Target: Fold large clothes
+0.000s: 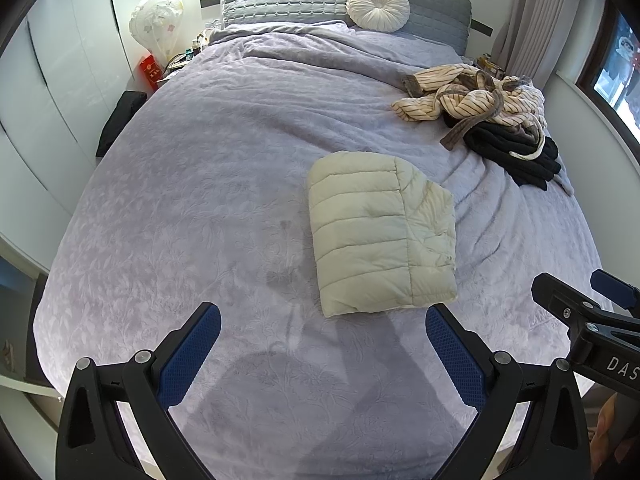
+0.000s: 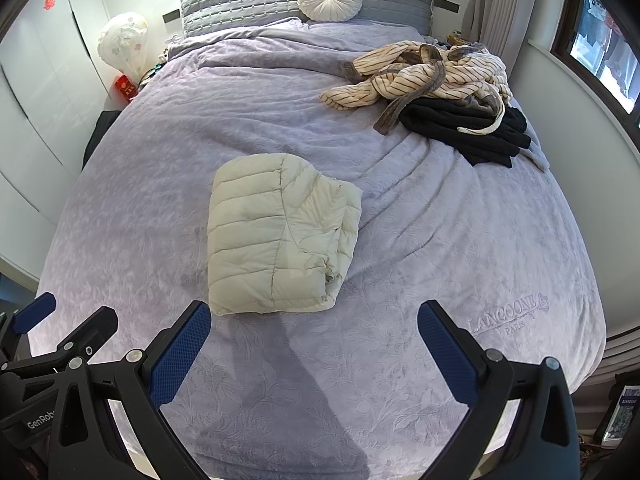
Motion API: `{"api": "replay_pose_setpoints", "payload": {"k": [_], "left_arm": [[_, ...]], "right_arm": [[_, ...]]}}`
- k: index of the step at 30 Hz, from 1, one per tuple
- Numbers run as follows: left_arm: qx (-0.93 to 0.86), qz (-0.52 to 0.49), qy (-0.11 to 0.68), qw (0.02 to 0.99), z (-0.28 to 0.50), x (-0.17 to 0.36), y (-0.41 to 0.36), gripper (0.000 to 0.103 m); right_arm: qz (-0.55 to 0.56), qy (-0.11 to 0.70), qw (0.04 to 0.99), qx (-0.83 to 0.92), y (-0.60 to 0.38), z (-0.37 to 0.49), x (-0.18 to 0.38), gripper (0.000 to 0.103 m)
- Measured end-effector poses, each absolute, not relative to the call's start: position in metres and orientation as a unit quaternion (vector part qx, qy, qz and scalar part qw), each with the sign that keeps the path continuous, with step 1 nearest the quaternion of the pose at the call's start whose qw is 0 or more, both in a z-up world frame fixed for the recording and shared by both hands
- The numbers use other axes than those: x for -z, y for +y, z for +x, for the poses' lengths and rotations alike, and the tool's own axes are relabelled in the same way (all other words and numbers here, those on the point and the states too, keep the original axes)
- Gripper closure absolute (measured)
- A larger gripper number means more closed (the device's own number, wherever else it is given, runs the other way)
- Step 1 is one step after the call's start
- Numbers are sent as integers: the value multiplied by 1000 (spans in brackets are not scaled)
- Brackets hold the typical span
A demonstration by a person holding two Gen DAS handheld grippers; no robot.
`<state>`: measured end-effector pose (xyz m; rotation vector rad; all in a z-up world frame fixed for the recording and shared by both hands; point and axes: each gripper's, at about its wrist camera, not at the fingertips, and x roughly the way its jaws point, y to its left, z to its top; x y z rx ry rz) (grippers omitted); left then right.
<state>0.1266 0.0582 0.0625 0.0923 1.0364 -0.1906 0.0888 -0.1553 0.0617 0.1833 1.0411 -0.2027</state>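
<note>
Both hand-held grippers, left (image 1: 323, 354) and right (image 2: 314, 350), spread wide, empty; folded cream puffer jacket (image 1: 380, 232) just ahead on bed (image 1: 200, 184).

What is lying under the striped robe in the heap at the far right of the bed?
A black garment shows beneath the striped robe, resting on the purple bedspread. How far it extends underneath, or whether more clothes hide there, is covered.

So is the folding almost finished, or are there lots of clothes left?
One is done: the cream puffer jacket lies folded in a neat bundle mid-bed. Nothing is in hand now; the left gripper and right gripper are both open and empty. Left to do: the striped robe and black garment, heaped unfolded near the head of the bed.
</note>
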Motion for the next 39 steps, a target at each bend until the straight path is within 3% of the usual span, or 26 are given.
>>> {"api": "replay_pose_setpoints", "payload": {"k": [39], "left_arm": [[94, 36, 484, 869, 130, -65, 61, 0]], "right_arm": [[87, 498, 858, 96, -157, 88, -63, 0]]}}
